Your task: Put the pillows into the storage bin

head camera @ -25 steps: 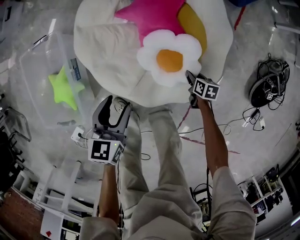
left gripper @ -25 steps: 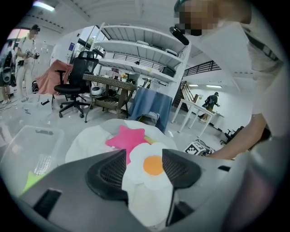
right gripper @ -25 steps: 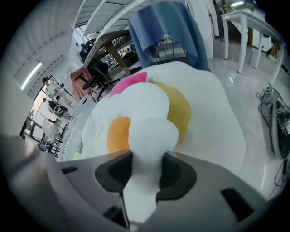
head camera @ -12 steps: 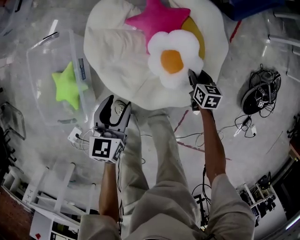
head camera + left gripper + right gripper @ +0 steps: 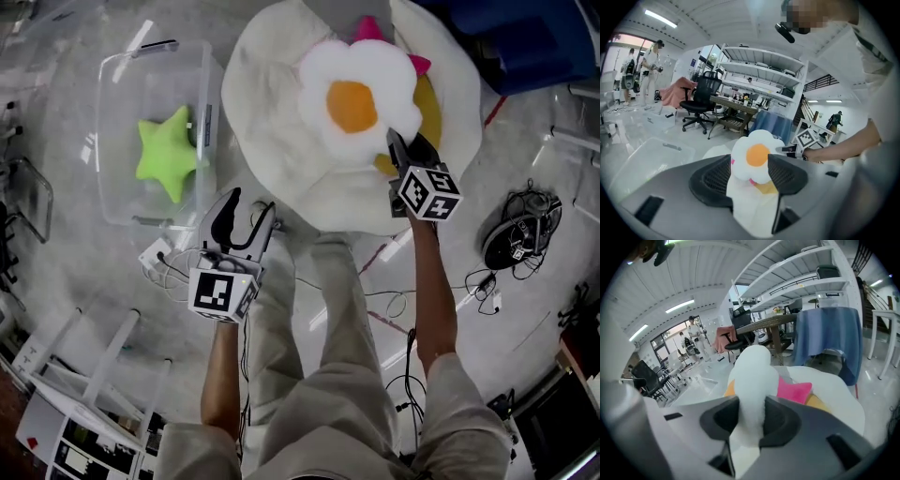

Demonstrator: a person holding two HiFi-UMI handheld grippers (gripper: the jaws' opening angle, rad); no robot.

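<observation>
A: Head view status?
B: Left gripper (image 5: 248, 211) jaws apart, empty, over the grey floor (image 5: 84, 272). Storage bin (image 5: 117, 197), far left, holds a green star pillow (image 5: 169, 159).
A: Gripper views?
B: Left: shelving (image 5: 759, 70) and office chair (image 5: 701, 93), far. Right: right gripper (image 5: 751, 416) jaws, just closing, clamp the flower pillow (image 5: 752, 371).

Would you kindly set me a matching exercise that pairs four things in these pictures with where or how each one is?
Things:
1. green star pillow
2. flower pillow
3. pink star pillow
4. left gripper

Places or states:
A. clamped in the right gripper
B. jaws apart, holding nothing
C. inside the clear storage bin
D. on the big white cushion, partly hidden behind another pillow

Pairs: 1-C, 2-A, 3-D, 4-B.

The right gripper's jaws have just been closing, with the flower pillow between them.
</observation>
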